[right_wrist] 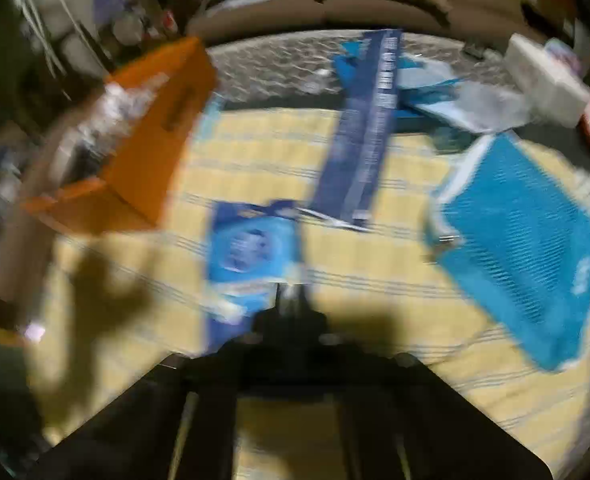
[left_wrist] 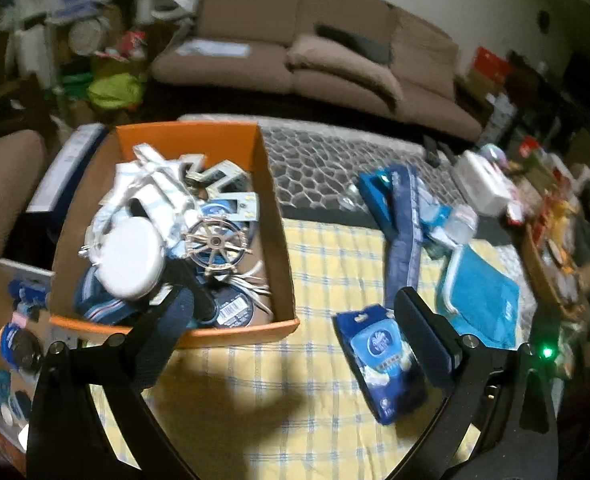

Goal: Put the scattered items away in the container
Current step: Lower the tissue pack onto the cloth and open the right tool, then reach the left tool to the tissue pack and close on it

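The orange cardboard box sits on the left of the checked cloth, filled with several items, among them a metal ship's wheel and a white oval case. My left gripper is open above the cloth. Its left finger overlaps the box's front wall, and its right finger is beside a blue tissue pack lying flat. The right wrist view is blurred. It shows my right gripper shut with nothing visibly in it, just right of the tissue pack. A long navy strip and a blue mesh pouch lie beyond.
A clear plastic bottle and a white box lie at the cloth's far right by a cluttered shelf. A brown sofa stands behind a patterned mat. Small items sit on a board left of the box.
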Motion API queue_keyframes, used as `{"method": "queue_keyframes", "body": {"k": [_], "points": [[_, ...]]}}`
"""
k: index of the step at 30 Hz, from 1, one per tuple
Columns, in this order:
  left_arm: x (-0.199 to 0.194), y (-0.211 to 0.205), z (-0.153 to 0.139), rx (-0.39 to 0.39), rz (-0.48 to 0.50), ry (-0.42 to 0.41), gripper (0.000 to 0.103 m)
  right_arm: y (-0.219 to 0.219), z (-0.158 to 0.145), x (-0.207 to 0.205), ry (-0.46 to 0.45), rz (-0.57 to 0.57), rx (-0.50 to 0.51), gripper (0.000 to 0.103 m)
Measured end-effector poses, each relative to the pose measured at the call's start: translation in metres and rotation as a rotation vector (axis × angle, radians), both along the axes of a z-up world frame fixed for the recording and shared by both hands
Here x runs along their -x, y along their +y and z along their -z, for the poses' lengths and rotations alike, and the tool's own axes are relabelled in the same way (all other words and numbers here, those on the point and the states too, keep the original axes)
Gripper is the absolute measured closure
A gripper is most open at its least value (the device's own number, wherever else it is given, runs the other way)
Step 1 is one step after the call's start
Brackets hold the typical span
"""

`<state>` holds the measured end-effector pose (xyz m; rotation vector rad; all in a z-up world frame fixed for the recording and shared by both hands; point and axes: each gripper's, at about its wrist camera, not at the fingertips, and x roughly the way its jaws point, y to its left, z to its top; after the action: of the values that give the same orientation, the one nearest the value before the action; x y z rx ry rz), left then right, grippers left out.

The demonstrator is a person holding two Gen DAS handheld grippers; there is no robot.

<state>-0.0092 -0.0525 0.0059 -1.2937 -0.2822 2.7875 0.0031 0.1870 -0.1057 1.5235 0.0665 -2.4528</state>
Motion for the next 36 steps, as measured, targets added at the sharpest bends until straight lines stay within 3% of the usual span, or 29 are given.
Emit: {"method": "queue_keyframes", "body": {"k": [1, 2, 4, 6, 8, 12, 16, 19, 22, 26, 32, 33, 36], "points": [[-0.014, 0.007, 0.001, 0.036, -0.087, 0.045, 0.007, 0.001, 0.004, -0.001, 0.002, 0.001, -0.076, 0.096], [-0.024, 0.015, 0.003, 0.029, -0.114, 0.069, 0.007, 0.0, 0.008, -0.002, -0.005, -0.008, -0.124, 0.096], [-0.033, 0.036, 0.01, -0.016, -0.039, 0.058, 0.008, -0.001, 0.017, -0.002, -0.041, -0.024, -0.124, 0.096], [-0.037, 0.061, 0.018, 0.019, 0.045, 0.022, 0.013, 0.0, 0.026, -0.001, -0.077, -0.029, -0.095, 0.096], [-0.04, 0.072, 0.025, 0.056, 0.062, 0.014, 0.013, -0.002, 0.034, -0.004, -0.116, -0.049, -0.083, 0.096], [-0.038, 0.07, 0.046, 0.017, 0.044, -0.078, 0.014, 0.013, 0.042, -0.009, -0.178, -0.043, 0.015, 0.096], [-0.046, 0.063, 0.054, -0.064, 0.019, -0.076, 0.017, 0.031, 0.045, -0.02, -0.203, 0.004, 0.076, 0.097], [-0.052, 0.066, 0.059, -0.041, 0.028, -0.077, 0.024, 0.031, 0.046, -0.026, -0.236, 0.016, 0.182, 0.097], [-0.056, 0.069, 0.063, -0.016, 0.033, -0.086, 0.024, 0.007, 0.047, -0.035, -0.277, -0.067, 0.247, 0.097], [-0.06, 0.077, 0.068, 0.026, 0.049, -0.093, 0.024, -0.003, 0.033, -0.038, -0.238, -0.109, 0.201, 0.097], [-0.055, 0.082, 0.071, 0.077, 0.086, -0.125, 0.023, 0.056, 0.009, -0.023, -0.147, 0.085, 0.212, 0.096], [-0.053, 0.085, 0.069, 0.082, 0.113, -0.125, 0.023, 0.064, 0.005, -0.022, -0.135, 0.11, 0.213, 0.096], [-0.047, 0.102, 0.06, 0.149, 0.314, -0.156, 0.008, 0.089, -0.006, -0.023, -0.095, 0.175, 0.219, 0.095]]}}
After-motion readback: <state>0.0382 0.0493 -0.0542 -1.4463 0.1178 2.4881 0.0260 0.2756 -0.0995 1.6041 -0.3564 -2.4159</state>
